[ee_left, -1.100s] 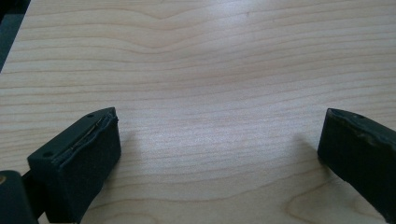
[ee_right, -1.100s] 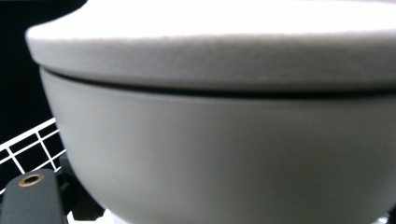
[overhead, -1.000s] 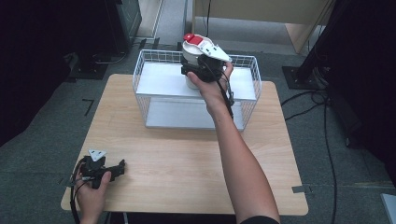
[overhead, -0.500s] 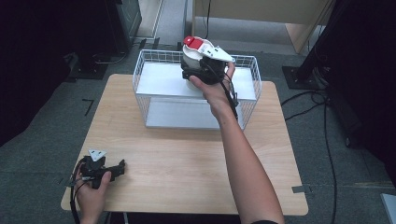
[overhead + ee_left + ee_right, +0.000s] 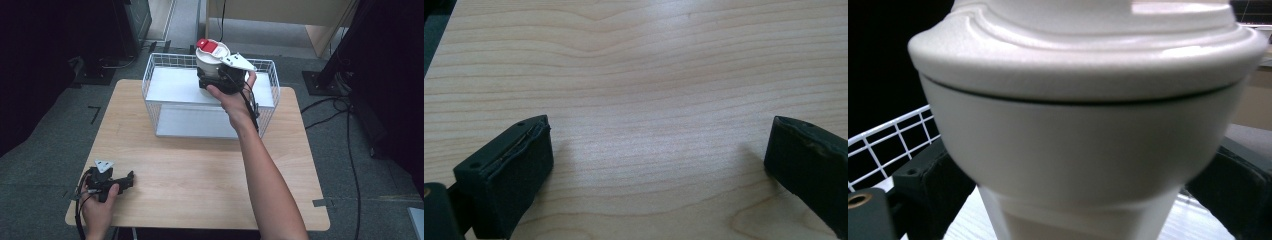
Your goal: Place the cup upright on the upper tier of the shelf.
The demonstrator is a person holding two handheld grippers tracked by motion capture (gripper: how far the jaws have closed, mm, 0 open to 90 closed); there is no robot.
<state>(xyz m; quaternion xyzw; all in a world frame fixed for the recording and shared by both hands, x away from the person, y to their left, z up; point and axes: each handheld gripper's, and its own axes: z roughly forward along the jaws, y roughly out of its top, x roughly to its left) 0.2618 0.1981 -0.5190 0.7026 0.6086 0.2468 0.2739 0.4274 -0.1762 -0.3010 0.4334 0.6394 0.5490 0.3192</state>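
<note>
Right tongs grip the white container above the wire basket, seemingly clear of it. Left tongs rest open on the counter.

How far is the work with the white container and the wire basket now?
Done: the right gripper has gripped the white container, jaws on both sides of its lower part. In hand: it holds it above the wire basket. Left: probably to set it down somewhere. The left gripper rests open on the table.

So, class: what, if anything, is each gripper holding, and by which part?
The right gripper grips the white jar by its lower body, under the lid rim. The left gripper holds nothing.
</note>
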